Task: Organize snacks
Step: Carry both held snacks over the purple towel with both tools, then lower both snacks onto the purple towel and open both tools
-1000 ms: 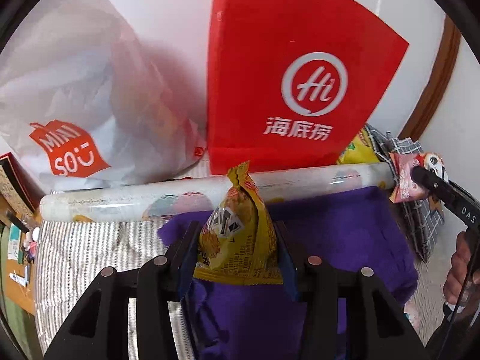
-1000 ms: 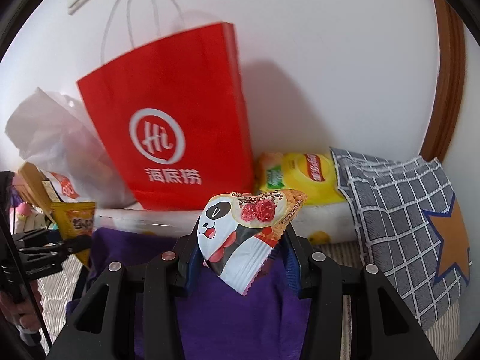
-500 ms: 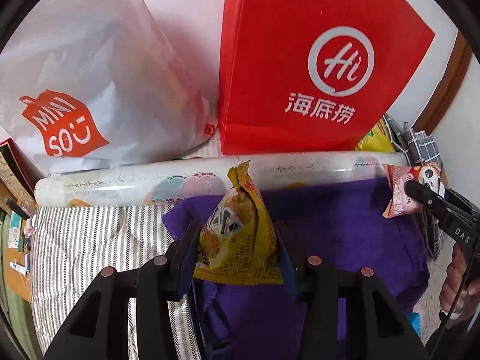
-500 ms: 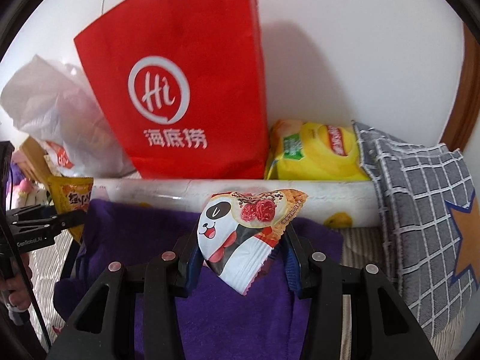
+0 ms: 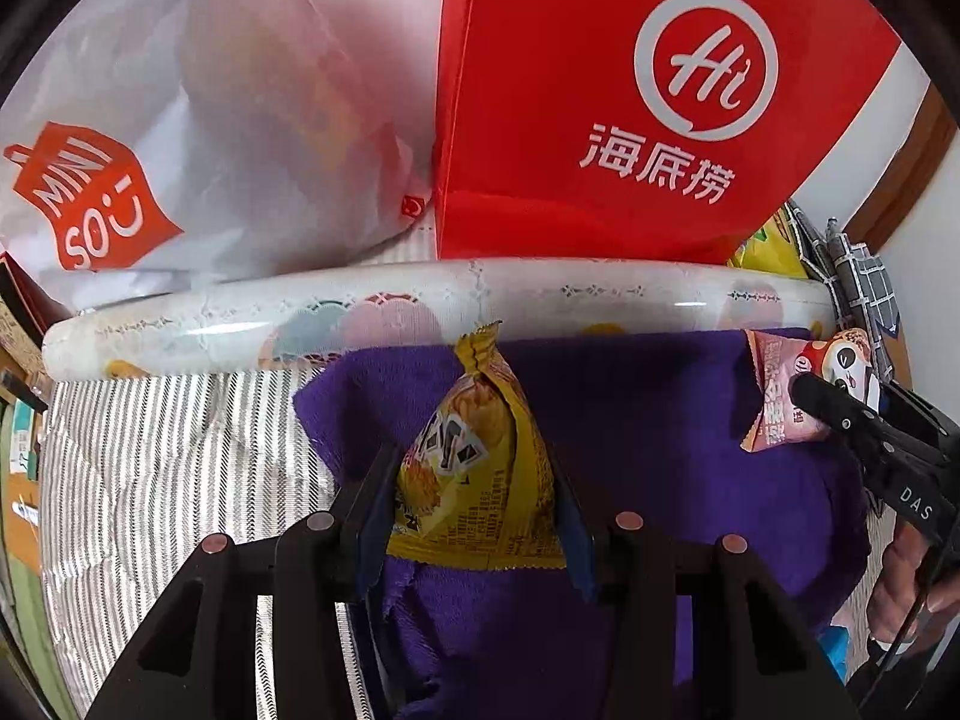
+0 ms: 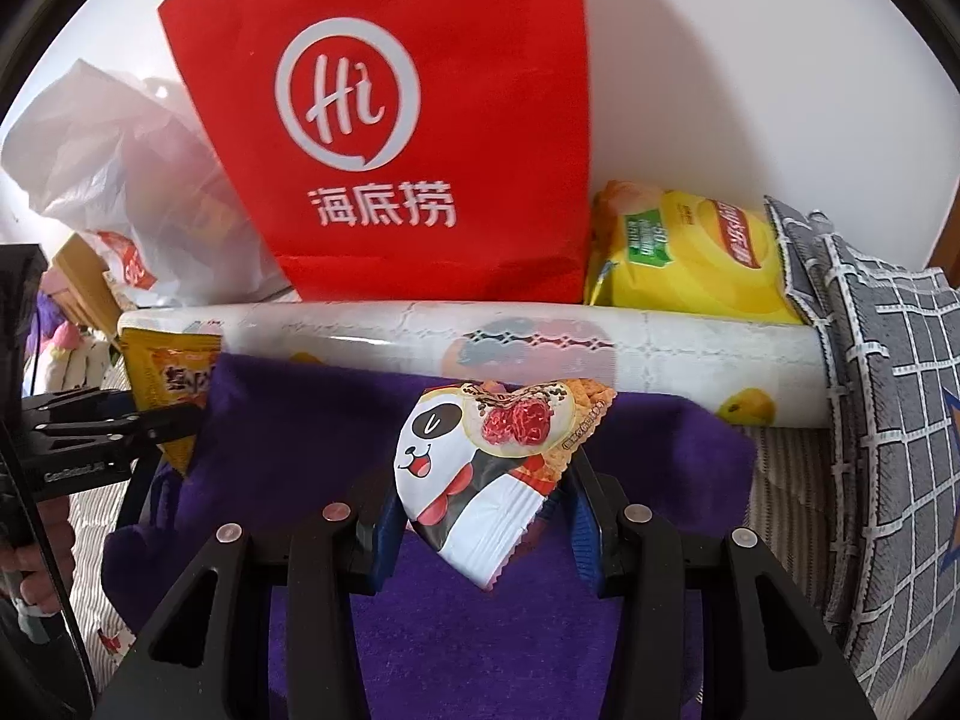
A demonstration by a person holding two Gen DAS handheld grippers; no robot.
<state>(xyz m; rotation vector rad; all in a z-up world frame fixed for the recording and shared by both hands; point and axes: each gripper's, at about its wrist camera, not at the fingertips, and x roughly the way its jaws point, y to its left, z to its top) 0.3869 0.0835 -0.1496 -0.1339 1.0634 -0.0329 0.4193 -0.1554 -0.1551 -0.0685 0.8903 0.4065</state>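
Now left gripper [image 5: 474,498] clamps yellow packet [image 5: 480,480], right gripper [image 6: 489,510] panda packet [image 6: 480,468]

Red paper bag [image 6: 384,120]: standing upright against the white wall, showing a white round logo.
White plastic bag [image 5: 180,120]: slumping just beside the red bag, showing an orange logo.
Patterned roll [image 5: 420,312]: lying crosswise in front of both bags.
Purple cloth [image 6: 300,420]: spreading out below the roll, touching it.
Striped bedding [image 5: 150,450]: lying under the cloth.
Grey checked cushion [image 6: 888,420]: leaning at the roll's far end.
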